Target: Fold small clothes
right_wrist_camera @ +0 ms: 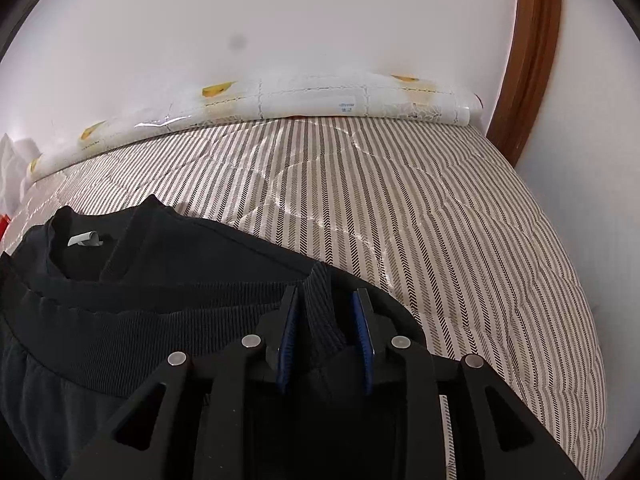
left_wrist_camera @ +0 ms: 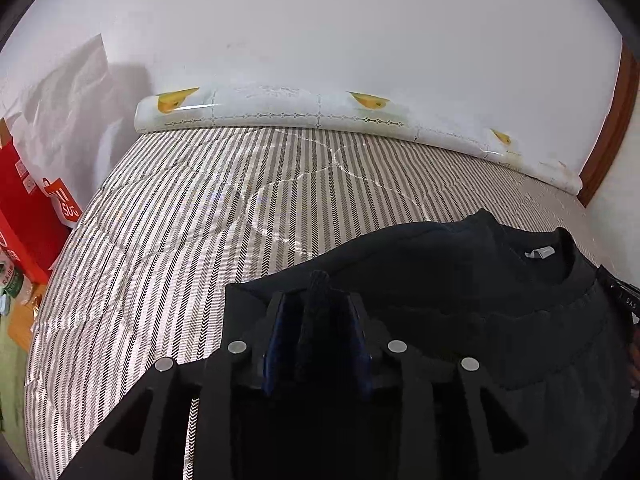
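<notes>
Striped quilted mattress [left_wrist_camera: 168, 240], rolled floral sheet [left_wrist_camera: 280, 110] (against white wall [left_wrist_camera: 360, 20]), red box [left_wrist_camera: 24, 208].

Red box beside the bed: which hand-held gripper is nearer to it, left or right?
Left. The left hand-held gripper is at the black sweater's corner on the red box's side; the right hand-held gripper is at the opposite corner, farther away.

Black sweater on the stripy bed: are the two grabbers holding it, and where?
Probably not gripped. A pinch of the black sweater's ribbed bottom hem stands between the pads of the left gripper and the right gripper, with gaps beside it.
</notes>
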{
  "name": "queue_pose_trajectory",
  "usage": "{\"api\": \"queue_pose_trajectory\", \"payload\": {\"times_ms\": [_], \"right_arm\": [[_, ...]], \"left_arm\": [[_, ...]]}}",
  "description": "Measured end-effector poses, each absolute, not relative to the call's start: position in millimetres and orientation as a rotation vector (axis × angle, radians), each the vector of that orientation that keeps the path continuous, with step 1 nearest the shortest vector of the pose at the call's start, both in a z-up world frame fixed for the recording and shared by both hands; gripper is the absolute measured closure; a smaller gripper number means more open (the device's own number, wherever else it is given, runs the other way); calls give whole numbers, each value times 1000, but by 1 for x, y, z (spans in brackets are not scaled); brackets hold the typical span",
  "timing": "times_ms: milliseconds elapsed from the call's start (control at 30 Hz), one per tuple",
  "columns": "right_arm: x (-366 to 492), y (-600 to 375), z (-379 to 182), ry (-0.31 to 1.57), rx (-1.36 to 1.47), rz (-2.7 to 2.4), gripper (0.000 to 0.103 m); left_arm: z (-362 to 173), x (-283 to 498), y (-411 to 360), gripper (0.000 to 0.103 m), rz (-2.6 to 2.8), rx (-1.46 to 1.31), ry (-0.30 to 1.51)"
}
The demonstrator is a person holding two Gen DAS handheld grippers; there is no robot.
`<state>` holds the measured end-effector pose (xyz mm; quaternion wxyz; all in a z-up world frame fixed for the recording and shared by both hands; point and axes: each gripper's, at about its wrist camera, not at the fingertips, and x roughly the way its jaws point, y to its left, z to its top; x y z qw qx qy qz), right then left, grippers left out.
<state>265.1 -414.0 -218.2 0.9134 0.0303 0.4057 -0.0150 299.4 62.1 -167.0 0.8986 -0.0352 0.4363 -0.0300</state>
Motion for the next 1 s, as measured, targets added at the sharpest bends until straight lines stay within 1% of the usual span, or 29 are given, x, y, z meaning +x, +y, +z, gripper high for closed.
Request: {"api": "queue_pose_trajectory", "payload": {"times_ms": [133,300,400,467,567,633,733,800,1000], "right_arm": [[265,-414,-218,835,64,-28,76],[266,-414,-218,832,69,-25,75],[264,-417,-217,827,95,-21,72],[261,-418,-215,815,107,-23,69],[255,-419,-208,795,103,-36,65],[249,-415,-201,786,67,-81,61],[231,-402,-183,760,10,-116,59],[218,-390,-172,742,-6,-114,55],[167,-314,-155,746,62,86,54]], "left_arm": [[-167,299,62,73,-62,-71,903],[-160,294,58,60,-77,-60,868],[-156,290,59,51,-72,-65,839],[-154,288,61,43,-71,-77,828],[-152,286,62,38,-77,-87,814],[-150,285,63,37,-81,-91,806],[-148,284,62,34,-99,-97,800],[-147,283,61,34,-126,-99,798],[-137,269,62,34,-171,-101,801]]}}
